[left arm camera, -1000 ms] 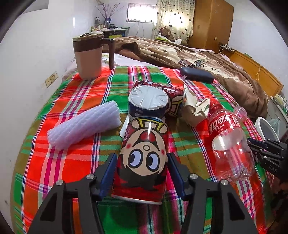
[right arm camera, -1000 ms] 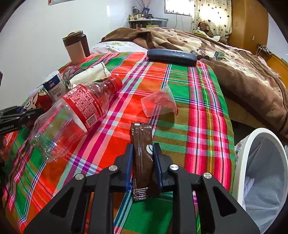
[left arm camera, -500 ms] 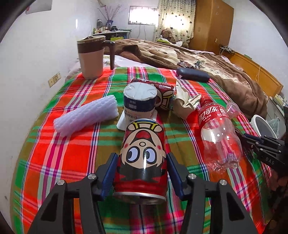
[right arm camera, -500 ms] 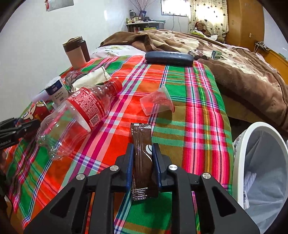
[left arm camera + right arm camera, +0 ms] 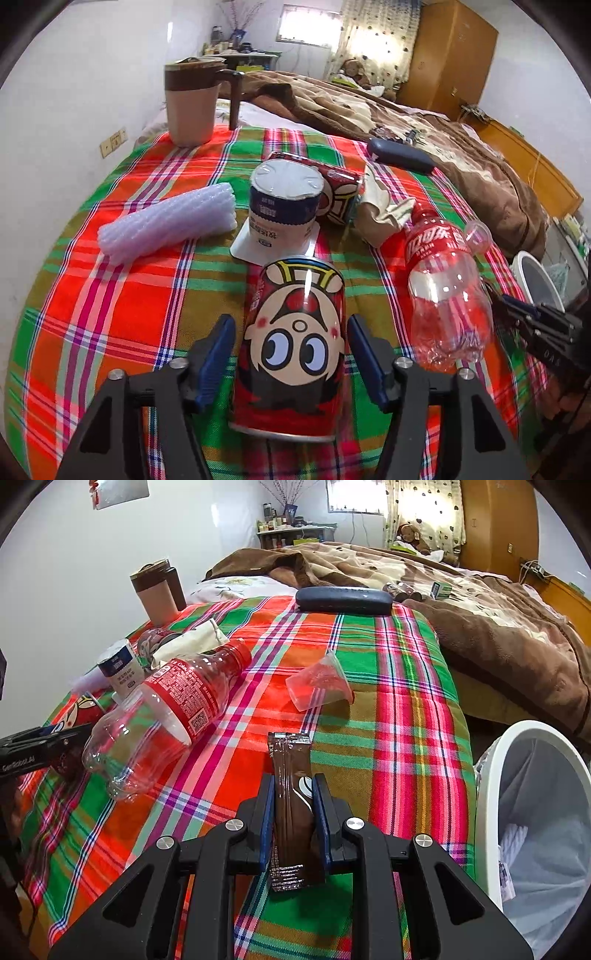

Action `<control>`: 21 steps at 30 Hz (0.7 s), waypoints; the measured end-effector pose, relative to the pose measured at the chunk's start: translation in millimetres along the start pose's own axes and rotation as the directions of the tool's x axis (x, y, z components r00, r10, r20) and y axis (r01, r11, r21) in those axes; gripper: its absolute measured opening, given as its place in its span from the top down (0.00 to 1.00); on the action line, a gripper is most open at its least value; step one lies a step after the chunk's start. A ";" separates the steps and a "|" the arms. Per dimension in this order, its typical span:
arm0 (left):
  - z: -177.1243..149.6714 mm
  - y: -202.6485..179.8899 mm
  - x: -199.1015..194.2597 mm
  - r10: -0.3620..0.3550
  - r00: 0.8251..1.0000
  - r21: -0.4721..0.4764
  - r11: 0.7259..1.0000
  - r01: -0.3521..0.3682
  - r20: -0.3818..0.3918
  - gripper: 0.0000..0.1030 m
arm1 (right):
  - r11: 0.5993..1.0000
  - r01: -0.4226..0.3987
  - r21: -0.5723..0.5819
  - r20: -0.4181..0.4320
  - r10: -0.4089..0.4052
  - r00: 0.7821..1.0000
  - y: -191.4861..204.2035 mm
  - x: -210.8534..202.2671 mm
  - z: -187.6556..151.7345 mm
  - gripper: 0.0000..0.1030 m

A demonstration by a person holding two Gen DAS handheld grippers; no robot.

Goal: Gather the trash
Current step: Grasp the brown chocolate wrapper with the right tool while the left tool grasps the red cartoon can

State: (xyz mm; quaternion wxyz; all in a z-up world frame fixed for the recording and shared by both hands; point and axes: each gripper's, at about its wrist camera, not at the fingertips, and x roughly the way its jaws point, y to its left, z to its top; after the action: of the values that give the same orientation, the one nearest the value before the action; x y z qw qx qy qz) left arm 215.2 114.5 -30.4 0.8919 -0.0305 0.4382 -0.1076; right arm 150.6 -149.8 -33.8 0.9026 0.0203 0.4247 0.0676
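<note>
A red can with a cartoon face [image 5: 295, 350] sits between the blue pads of my left gripper [image 5: 291, 325], which is shut on it just above the plaid cloth [image 5: 110, 295]. My right gripper [image 5: 293, 786] is shut on a brown sachet [image 5: 291, 760] that sticks out forward over the cloth. On the cloth lie a clear cola bottle [image 5: 166, 716], a yoghurt cup [image 5: 282, 206], a second red can [image 5: 340, 192], crumpled paper [image 5: 380, 210], a white foam net [image 5: 170, 221] and a clear plastic cup [image 5: 317, 683]. A white trash bin [image 5: 535, 812] stands to the right of the table.
A brown lidded mug [image 5: 192, 103] stands at the far left corner. A dark glasses case [image 5: 343, 600] lies at the far edge. Behind it is a bed with a brown blanket [image 5: 480, 620]. A white wall runs along the left.
The can has come up and back with my left gripper, away from the yoghurt cup. My right gripper keeps hold of the sachet and has barely shifted.
</note>
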 end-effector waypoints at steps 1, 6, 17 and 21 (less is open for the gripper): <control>0.6 -0.5 0.3 0.004 1.000 0.002 1.000 -0.004 -0.001 0.47 | 1.000 -0.002 0.001 0.000 0.002 1.000 -0.6 -0.7 -0.5 0.80; -2.2 -7.4 -5.7 0.035 0.999 0.015 0.999 -0.035 0.017 0.47 | 1.000 -0.007 0.003 0.007 0.007 1.000 -1.7 -4.2 -1.3 0.80; -3.9 -40.4 -49.4 0.034 0.995 0.063 0.997 -0.040 0.093 0.47 | 0.999 -0.038 0.013 0.062 0.037 0.997 -7.6 -30.7 1.7 0.80; -4.8 -59.9 -63.1 0.019 0.994 0.081 0.996 -0.028 0.111 0.47 | 0.999 -0.041 0.026 0.081 0.038 0.996 -14.2 -43.1 2.5 0.80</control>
State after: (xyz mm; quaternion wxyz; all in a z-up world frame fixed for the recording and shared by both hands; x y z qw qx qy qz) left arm 164.1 70.1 24.4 0.9164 0.0058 0.3839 -0.1133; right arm 126.9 -169.8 -0.7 0.9171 0.0439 0.3883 0.0786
